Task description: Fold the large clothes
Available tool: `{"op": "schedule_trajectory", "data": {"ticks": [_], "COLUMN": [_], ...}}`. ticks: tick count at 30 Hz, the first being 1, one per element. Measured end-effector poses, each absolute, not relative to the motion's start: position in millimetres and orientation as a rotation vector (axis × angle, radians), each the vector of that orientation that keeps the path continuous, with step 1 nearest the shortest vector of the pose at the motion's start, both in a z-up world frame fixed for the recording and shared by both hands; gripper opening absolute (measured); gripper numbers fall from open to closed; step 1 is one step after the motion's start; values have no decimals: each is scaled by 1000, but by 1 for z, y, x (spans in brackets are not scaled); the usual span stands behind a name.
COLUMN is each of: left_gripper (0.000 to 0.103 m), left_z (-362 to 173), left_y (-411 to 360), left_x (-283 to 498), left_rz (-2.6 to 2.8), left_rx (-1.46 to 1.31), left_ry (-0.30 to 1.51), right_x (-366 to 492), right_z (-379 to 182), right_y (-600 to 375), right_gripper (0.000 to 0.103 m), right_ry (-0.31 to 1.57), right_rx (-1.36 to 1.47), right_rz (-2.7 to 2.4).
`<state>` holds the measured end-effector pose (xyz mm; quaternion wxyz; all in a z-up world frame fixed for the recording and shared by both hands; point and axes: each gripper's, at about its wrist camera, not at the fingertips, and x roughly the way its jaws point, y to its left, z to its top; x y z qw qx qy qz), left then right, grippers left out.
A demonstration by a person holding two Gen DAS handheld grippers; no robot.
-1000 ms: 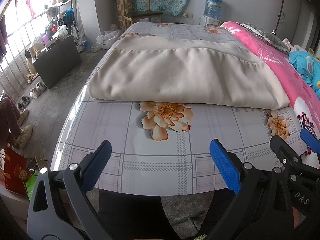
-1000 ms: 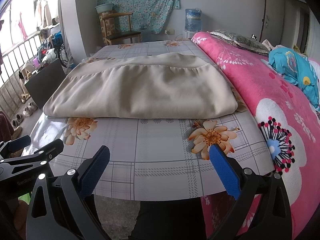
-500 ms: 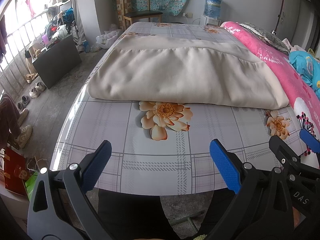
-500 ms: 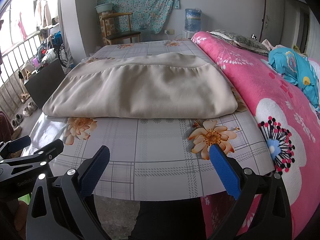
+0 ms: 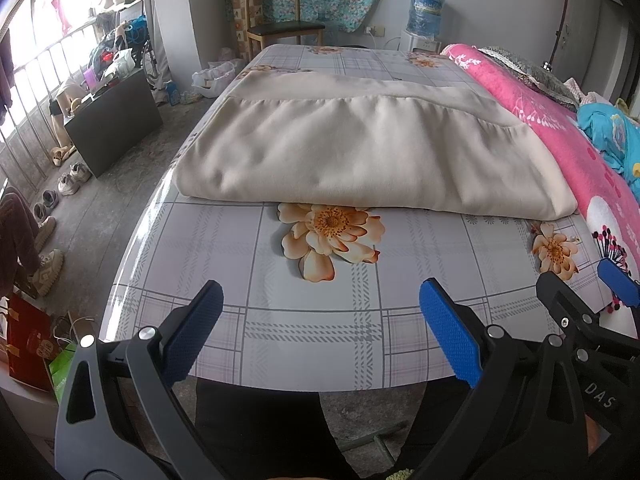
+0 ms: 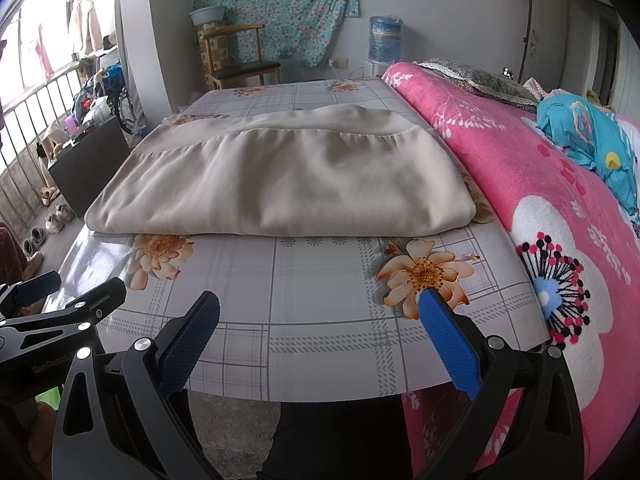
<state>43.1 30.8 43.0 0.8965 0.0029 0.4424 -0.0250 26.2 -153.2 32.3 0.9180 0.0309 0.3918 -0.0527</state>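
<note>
Nearest: two grippers, left gripper (image 5: 320, 328) and right gripper (image 6: 318, 330), both spread wide, released, gripping nothing, level with the table's near edge

One table (image 5: 320, 344) under a plaid cloth printed with orange flowers

One beige garment (image 5: 372, 152), folded into a thick rectangle, flat on the table's middle, well apart from both grippers

One pink blanket (image 6: 560, 208) along the table's right side

One wooden chair (image 5: 280, 28) and one water bottle (image 5: 426, 10) by the far wall

Left view only: red bag (image 5: 30, 348) on the floor; right view only: blanket's large flower print
</note>
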Motion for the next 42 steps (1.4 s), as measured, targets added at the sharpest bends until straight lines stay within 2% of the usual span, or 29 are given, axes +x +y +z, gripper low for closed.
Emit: {"op": "schedule_trajectory", "data": {"ticks": [42], "left_gripper": [95], "left_z": [43], "left_y": [30], "left_x": [43], "left_rz": [-54], "left_rx": [1], "left_ry": [922], "right_x": [28], "right_z": [32], "right_y": [-153], "right_gripper": [97], "right_ry": [811], "right_rx": [65], "right_rz": [-113]}}
